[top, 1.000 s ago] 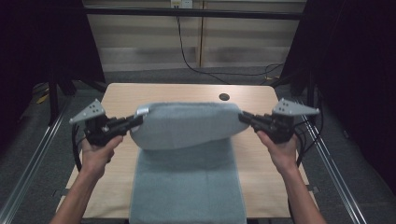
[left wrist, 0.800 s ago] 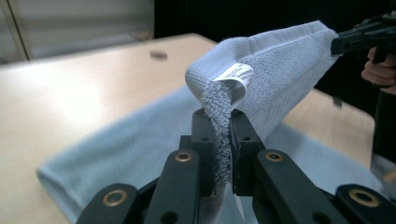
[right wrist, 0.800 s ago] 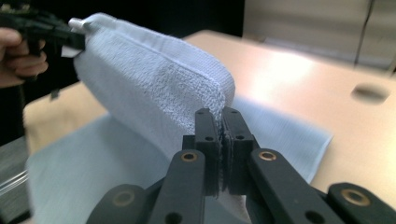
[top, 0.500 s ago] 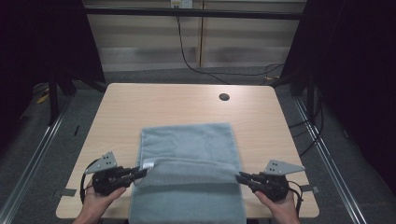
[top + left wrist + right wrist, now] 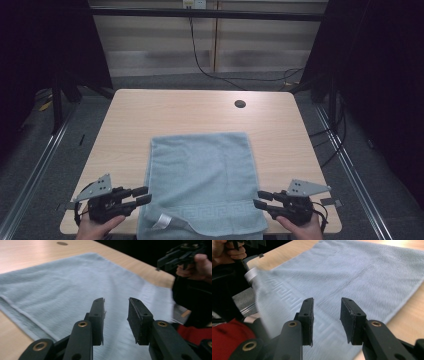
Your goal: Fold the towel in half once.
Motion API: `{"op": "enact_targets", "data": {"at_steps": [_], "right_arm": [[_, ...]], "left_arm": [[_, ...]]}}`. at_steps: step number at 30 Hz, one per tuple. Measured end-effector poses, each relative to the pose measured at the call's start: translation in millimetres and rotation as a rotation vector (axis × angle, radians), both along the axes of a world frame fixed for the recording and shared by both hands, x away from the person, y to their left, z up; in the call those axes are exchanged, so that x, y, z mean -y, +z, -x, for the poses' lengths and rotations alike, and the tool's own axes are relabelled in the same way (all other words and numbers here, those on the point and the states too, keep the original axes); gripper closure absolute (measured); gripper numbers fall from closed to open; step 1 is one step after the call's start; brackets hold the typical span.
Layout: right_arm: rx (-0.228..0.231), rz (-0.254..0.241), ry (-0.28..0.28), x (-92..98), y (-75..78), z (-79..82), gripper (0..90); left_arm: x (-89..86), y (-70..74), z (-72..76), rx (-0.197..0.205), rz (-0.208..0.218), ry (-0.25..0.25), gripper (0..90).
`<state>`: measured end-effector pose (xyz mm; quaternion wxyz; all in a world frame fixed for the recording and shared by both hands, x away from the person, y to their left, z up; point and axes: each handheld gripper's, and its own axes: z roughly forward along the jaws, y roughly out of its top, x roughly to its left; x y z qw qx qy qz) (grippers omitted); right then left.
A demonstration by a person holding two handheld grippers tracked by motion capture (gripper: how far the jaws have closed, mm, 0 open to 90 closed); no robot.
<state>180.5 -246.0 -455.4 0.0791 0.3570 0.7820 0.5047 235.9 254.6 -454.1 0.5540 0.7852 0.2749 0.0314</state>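
Left gripper (image 5: 142,195) sat low at the near left, held in the left hand (image 5: 100,227), jaws parted with nothing between them, having just opened. Right gripper (image 5: 261,200) sat low at the near right, in the right hand (image 5: 299,230), jaws likewise just opened and empty. Both pointed inward, toward each other.

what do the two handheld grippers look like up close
Both the left gripper and right gripper are black, each with two flat rectangular fingers on arms fixed with brass-coloured rivets. A grey three-cornered plate with small holes sits on top of each. Bare hands hold them, and a red garment shows in the right gripper view.
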Motion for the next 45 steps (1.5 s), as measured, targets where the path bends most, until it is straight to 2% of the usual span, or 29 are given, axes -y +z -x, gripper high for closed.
{"op": "enact_targets", "data": {"at_steps": [2, 4, 5, 9, 13, 14, 15, 17, 19, 20, 21, 22, 26, 28, 30, 34, 36, 40, 45], "right_arm": [[-0.002, 0.008, 0.005, -5.5, -3.0, -14.5, 64.2], [-0.004, 0.015, 0.005, -11.7, -5.6, -29.8, 64.6], [-0.004, 0.025, 0.009, -14.6, -6.6, -38.1, 64.9], [-0.014, 0.061, 0.001, -25.3, -12.1, -73.5, 64.8], [-0.042, 0.091, -0.022, -32.5, -23.4, -104.7, 64.6], [-0.056, 0.098, -0.023, -33.9, -26.9, -112.1, 64.4], [-0.062, 0.113, -0.03, -36.1, -30.8, -119.9, 64.5], [-0.073, 0.117, -0.033, -38.8, -35.8, -127.6, 64.9], [-0.08, 0.146, -0.042, -41.9, -42.4, -131.5, 64.7], [-0.093, 0.159, -0.036, -43.3, -45.9, -131.5, 64.4], [-0.1, 0.187, -0.031, -45.2, -49.0, -129.5, 63.9], [-0.094, 0.195, -0.028, -45.7, -49.2, -127.5, 63.5], [-0.091, 0.225, -0.019, -44.6, -47.2, -113.3, 62.5], [-0.091, 0.235, -0.02, -42.7, -46.1, -105.3, 60.8], [-0.092, 0.248, -0.023, -39.9, -44.4, -96.9, 59.8], [-0.105, 0.233, -0.005, -35.6, -44.8, -81.8, 60.5], [-0.1, 0.238, -0.001, -35.0, -44.7, -76.2, 60.5], [-0.1, 0.247, -0.001, -32.0, -43.8, -65.1, 60.2], [-0.11, 0.238, 0.001, -25.0, -43.4, -46.8, 60.1]], "left_arm": [[3.6, -2.9, -14.5, -0.02, -0.017, 0.023, 65.8], [8.5, -8.2, -30.6, -0.046, -0.034, 0.026, 65.6], [13.0, -10.7, -38.3, -0.06, -0.056, 0.044, 65.5], [25.5, -18.3, -61.2, -0.077, -0.108, 0.044, 64.7], [33.8, -29.4, -88.2, -0.106, -0.153, 0.077, 63.5], [36.5, -33.3, -96.4, -0.115, -0.177, 0.092, 63.5], [37.6, -35.8, -100.4, -0.112, -0.188, 0.106, 63.6], [40.0, -44.0, -108.0, -0.133, -0.2, 0.118, 64.1], [41.3, -51.1, -109.2, -0.121, -0.265, 0.121, 64.8], [38.7, -53.6, -108.5, -0.102, -0.246, 0.115, 65.6], [37.1, -53.8, -108.5, -0.109, -0.24, 0.122, 65.9], [35.8, -53.8, -108.1, -0.11, -0.239, 0.13, 66.4], [37.3, -54.0, -103.5, -0.073, -0.264, 0.14, 66.8], [36.0, -54.3, -104.5, -0.09, -0.254, 0.142, 67.2], [33.0, -55.3, -107.2, -0.121, -0.223, 0.15, 68.8], [34.9, -54.9, -103.4, -0.116, -0.233, 0.143, 70.2], [36.8, -54.8, -98.5, -0.119, -0.23, 0.137, 70.2], [40.7, -52.6, -84.4, -0.114, -0.254, 0.103, 70.0], [43.3, -51.0, -65.1, -0.137, -0.25, 0.061, 69.9]]}}
